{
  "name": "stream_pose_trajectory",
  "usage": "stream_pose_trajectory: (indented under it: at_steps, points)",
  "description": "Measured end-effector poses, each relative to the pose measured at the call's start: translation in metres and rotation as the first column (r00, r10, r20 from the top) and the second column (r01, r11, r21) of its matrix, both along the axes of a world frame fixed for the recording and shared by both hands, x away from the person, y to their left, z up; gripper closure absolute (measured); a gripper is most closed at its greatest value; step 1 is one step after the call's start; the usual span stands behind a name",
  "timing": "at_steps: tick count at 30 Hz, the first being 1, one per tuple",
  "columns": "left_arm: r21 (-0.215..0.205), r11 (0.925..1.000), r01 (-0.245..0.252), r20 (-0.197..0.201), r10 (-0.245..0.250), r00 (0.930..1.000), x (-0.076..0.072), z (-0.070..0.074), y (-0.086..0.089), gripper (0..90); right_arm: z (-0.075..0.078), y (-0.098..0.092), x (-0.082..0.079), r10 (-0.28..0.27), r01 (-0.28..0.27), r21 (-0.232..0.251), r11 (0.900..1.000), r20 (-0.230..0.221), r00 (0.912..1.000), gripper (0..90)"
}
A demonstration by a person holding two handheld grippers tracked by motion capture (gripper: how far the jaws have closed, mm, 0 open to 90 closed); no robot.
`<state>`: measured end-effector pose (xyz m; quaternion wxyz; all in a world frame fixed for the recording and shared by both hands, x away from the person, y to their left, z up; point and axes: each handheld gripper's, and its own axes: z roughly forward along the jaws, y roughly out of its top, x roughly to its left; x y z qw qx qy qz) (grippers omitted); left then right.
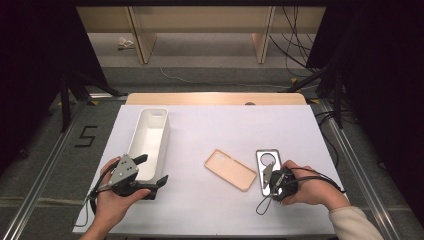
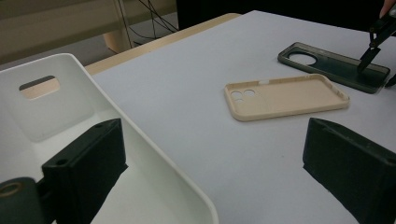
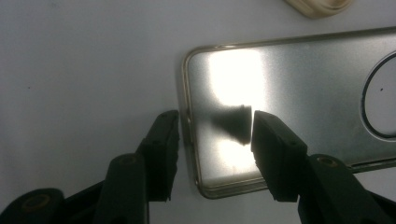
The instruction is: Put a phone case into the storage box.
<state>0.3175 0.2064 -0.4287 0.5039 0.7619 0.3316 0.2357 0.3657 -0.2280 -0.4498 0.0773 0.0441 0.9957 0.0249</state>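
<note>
At my four o'clock, my right gripper (image 3: 215, 128) straddles the dark phone case (image 3: 299, 93) rim, jaws narrowly parted; I should seat deeper before closing.

My left gripper (image 1: 145, 172) gapes wide.

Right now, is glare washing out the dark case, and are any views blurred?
Right gripper view: a bright reflection bleaches the dark glossy phone case, with a jaw's shadow across it; edges stay sharp. Left gripper view: the near jaws look soft. High view: evenly lit, slightly soft.
</note>
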Motion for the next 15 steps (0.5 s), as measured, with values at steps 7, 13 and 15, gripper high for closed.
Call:
stream_pose_trajectory:
  at_steps: [7,13,15]
  points:
    - [-0.001,1.0,0.003,0.0,-0.003,1.0,0.0,-0.0001,-0.0003,5.4,-0.0004,0.0037,0.0011,0.005,-0.005,-0.016,1.0,-0.007,1.0,59.6]
    - [-0.001,1.0,0.006,0.0,-0.006,1.0,-0.0001,-0.0002,-0.0006,5.4,-0.0006,0.0079,-0.002,0.017,-0.018,-0.044,0.999,-0.025,0.9996,69.4]
    - [-0.005,1.0,0.008,0.002,-0.008,1.0,-0.0002,-0.0001,-0.0008,5.4,-0.001,0.0081,-0.0021,0.024,-0.025,-0.043,0.999,-0.023,0.9995,70.7]
